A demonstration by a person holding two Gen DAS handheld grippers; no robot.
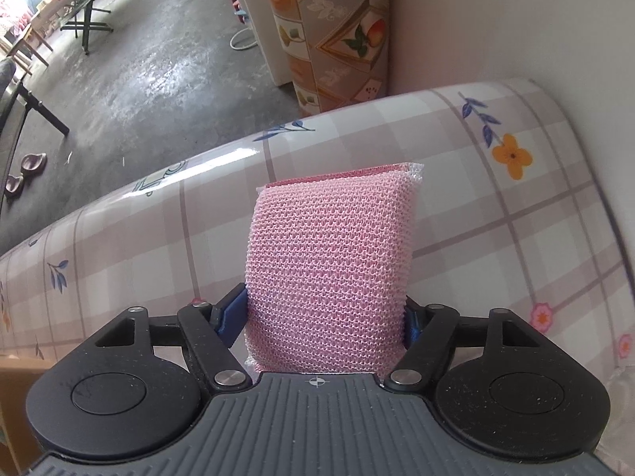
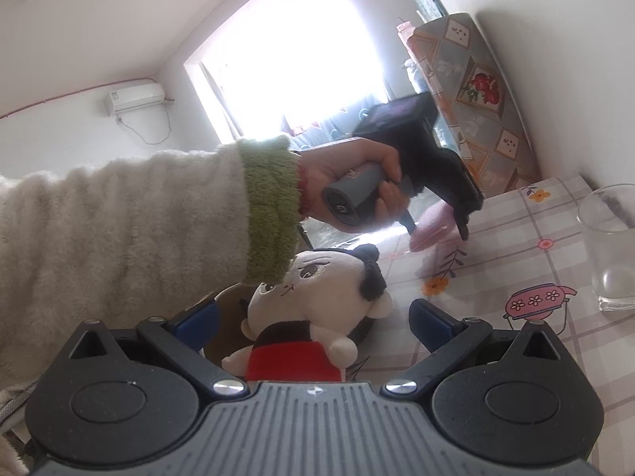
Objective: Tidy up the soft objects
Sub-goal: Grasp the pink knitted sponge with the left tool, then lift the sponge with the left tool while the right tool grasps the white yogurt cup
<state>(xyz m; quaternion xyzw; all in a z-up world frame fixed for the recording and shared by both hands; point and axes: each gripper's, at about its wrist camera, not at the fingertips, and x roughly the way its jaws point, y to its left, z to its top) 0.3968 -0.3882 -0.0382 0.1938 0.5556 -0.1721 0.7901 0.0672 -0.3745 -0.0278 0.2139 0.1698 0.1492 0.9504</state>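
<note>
Pink mesh fills the middle of your left wrist view: a knitted scrubbing sponge (image 1: 327,273) stands upright between the blue fingers (image 1: 232,315) of your left gripper (image 1: 326,317), which is clamped onto its lower sides. The sponge is held above a table with a glossy checked tablecloth (image 1: 516,238) printed with orange and pink flowers and blue leaves. Past the table edge you see grey concrete floor (image 1: 158,79), and a tall roll of patterned fabric (image 1: 329,31) leans against the white wall.

From your right wrist view, your left hand (image 2: 357,182), in a fluffy cream sleeve (image 2: 139,218) with a green cuff, grips the handle of the left gripper over the far side of the table, with the pink sponge (image 2: 430,222) blurred at its tip.

Your right gripper (image 2: 313,323) has its jaws spread wide, holding nothing. Between and just beyond its blue fingers (image 2: 430,323) a plush doll (image 2: 317,301) lies on its back, with a cream face, black hair buns and a red top. Whether the fingers touch it cannot be told. A clear drinking glass (image 2: 611,246) stands on the tablecloth well to the right, beside a printed pink pot.
</note>
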